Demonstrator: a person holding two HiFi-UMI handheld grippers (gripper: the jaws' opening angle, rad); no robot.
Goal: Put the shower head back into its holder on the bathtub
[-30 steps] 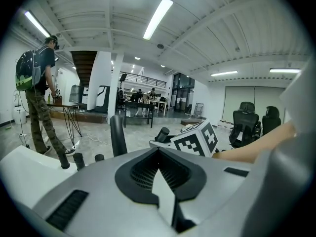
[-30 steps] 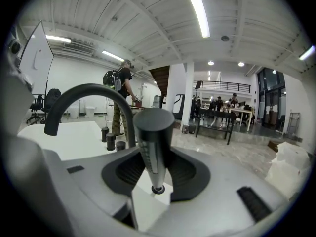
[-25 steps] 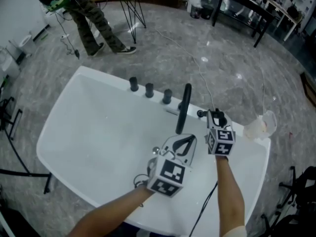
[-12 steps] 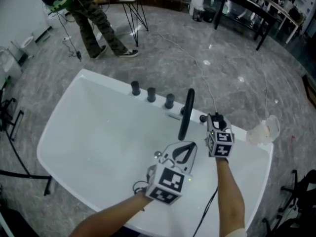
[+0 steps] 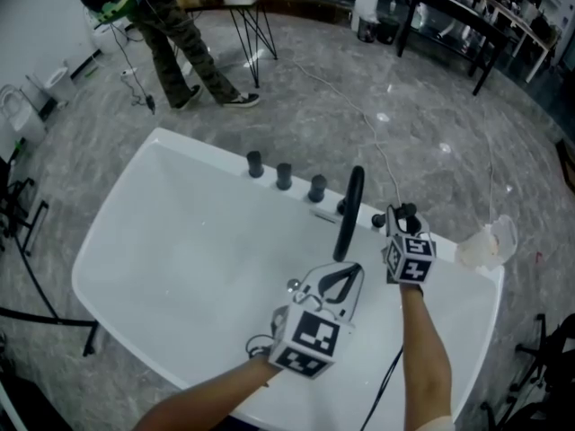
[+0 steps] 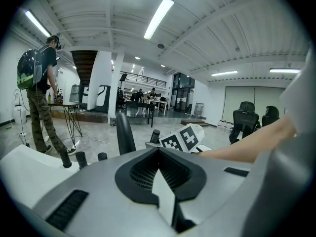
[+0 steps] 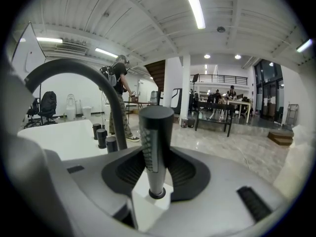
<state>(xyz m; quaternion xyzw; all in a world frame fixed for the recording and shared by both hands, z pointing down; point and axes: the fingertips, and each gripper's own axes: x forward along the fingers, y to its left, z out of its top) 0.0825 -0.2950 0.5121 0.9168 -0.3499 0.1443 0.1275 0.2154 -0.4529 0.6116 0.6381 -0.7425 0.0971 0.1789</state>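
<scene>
Bathtub (image 5: 117, 232): white, fills the middle of the head view; three black knobs (image 5: 284, 176) stand in a row on its far rim, with the black curved spout (image 5: 350, 209) just right of them.
Shower head (image 5: 404, 210): a black stick-shaped handset, upright, right of the spout and over the tub's right-hand rim; it sits in the right gripper and not in a holder (which rim fitting is the holder I cannot tell).
Small black fitting (image 5: 376, 220): on the rim between the spout and the shower head; near both.
Right gripper (image 5: 401, 227): jaws clamped on the shower head; its own view shows the handset standing in the ribbed hollow between the pads, nozzle bumps facing left.
Left gripper (image 5: 343, 279): over the tub's basin, lower middle of the head view; jaw tips together, and nothing is in the hollow between them.
Clear plastic item (image 5: 485, 241): at the tub's right corner, well apart from the grippers.
Person (image 5: 171, 34): upper left of the head view, standing on the grey floor beside a thin-legged table (image 5: 247, 16).
Change from a second ago: the right gripper and shower head sit slightly closer to the spout; the grip is unchanged; the left gripper keeps its place over the basin; the whole tub lies a little lower in the frame.
</scene>
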